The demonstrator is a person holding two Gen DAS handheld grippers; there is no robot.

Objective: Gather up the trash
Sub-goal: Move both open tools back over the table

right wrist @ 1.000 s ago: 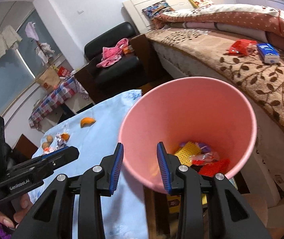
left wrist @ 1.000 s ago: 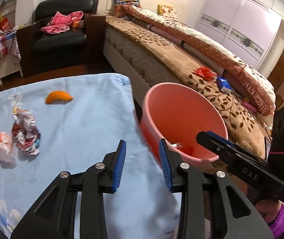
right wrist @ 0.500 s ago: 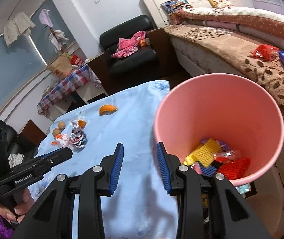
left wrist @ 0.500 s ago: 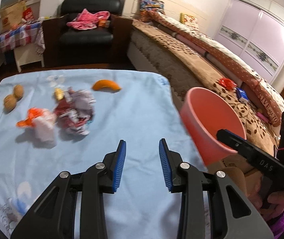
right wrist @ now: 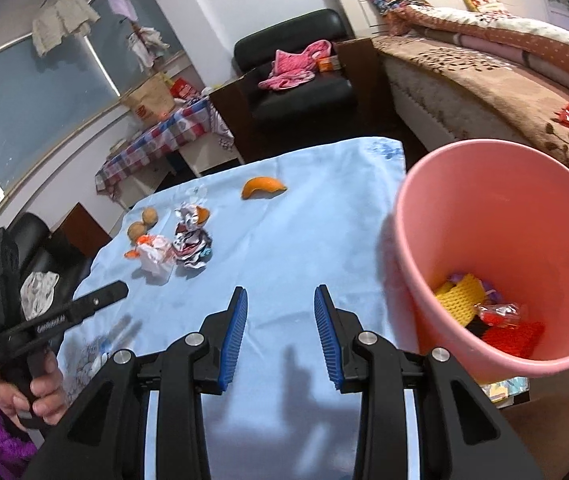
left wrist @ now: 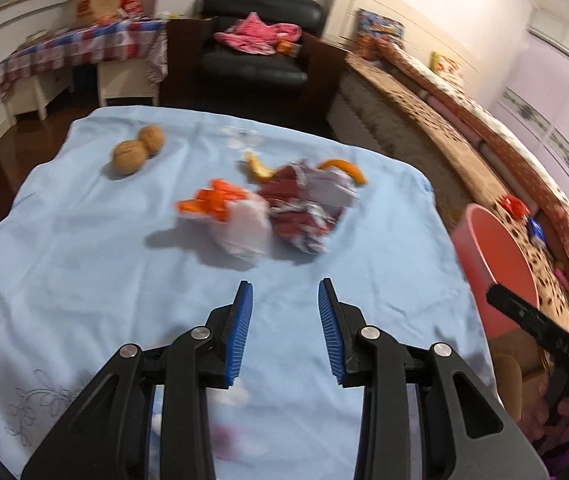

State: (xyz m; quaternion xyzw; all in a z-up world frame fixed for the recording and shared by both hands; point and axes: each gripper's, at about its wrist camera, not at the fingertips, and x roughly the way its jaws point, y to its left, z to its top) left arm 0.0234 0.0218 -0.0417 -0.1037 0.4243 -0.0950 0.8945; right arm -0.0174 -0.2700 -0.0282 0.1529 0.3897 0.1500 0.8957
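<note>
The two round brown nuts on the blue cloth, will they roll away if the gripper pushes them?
Probably yes. The nuts look round and hard, like walnuts, so a nudge would likely send them rolling. The soft table cloth might slow them a little. Their bumpy shells may give the open left gripper some hold, but a squeeze off-centre could pop one out sideways.

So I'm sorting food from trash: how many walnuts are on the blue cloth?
2. One walnut lies near the far left corner of the blue cloth, the other walnut touches it just behind. None shows elsewhere, though the crumpled wrappers could hide more.
</note>
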